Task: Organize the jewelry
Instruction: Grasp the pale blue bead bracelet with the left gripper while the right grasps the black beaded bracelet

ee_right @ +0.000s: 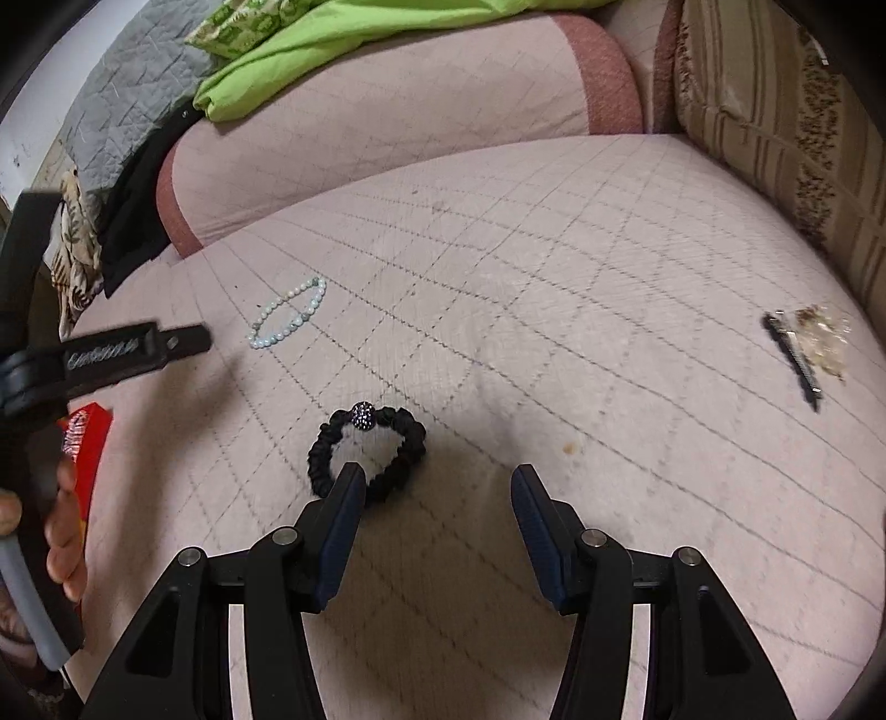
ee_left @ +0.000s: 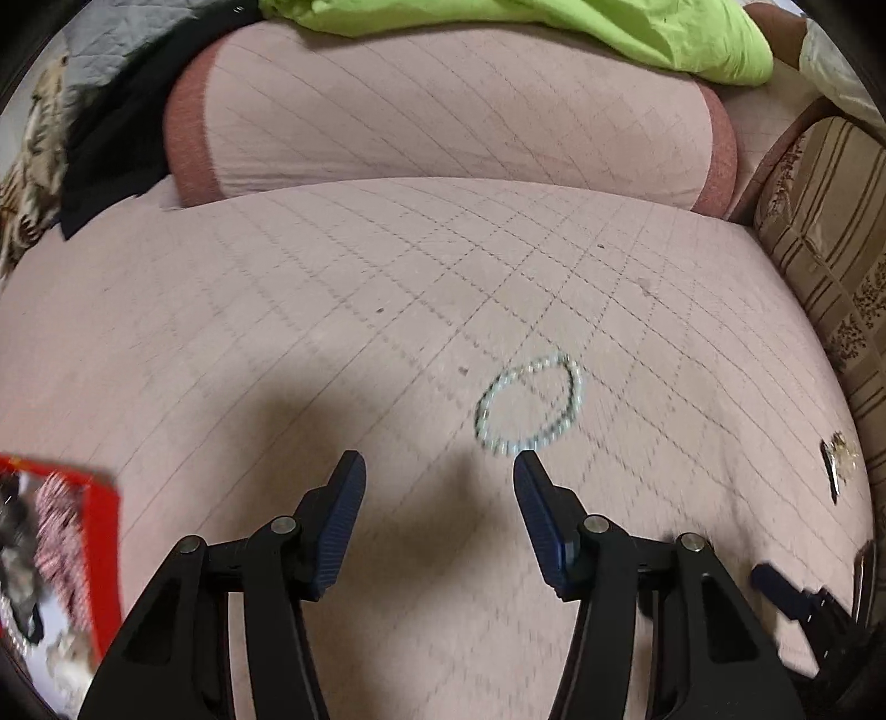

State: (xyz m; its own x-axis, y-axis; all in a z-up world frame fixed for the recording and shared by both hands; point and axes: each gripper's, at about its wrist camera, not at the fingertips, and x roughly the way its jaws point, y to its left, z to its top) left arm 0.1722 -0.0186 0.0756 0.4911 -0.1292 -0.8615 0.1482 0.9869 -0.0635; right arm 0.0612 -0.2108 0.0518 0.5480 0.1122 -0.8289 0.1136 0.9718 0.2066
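Note:
A pale bead bracelet (ee_left: 529, 404) lies flat on the pink quilted bed, just ahead of my left gripper (ee_left: 440, 471) and close to its right fingertip. That gripper is open with nothing between its fingers. In the right wrist view the same bead bracelet (ee_right: 288, 314) lies further back at the left, near the left gripper (ee_right: 183, 340) seen from the side. A black braided bracelet (ee_right: 368, 454) with a sparkly bead lies just ahead of my right gripper (ee_right: 437, 482). The left fingertip (ee_right: 349, 487) overlaps its near edge. The right gripper is open and empty.
A red box (ee_left: 61, 559) holding jewelry sits at the left edge. A hair clip with a gold ornament (ee_right: 808, 346) lies at the right. A pink bolster (ee_left: 443, 111), green cloth (ee_left: 554, 27) and a striped cushion (ee_left: 830, 232) border the bed. A hand (ee_right: 61, 531) grips the left tool.

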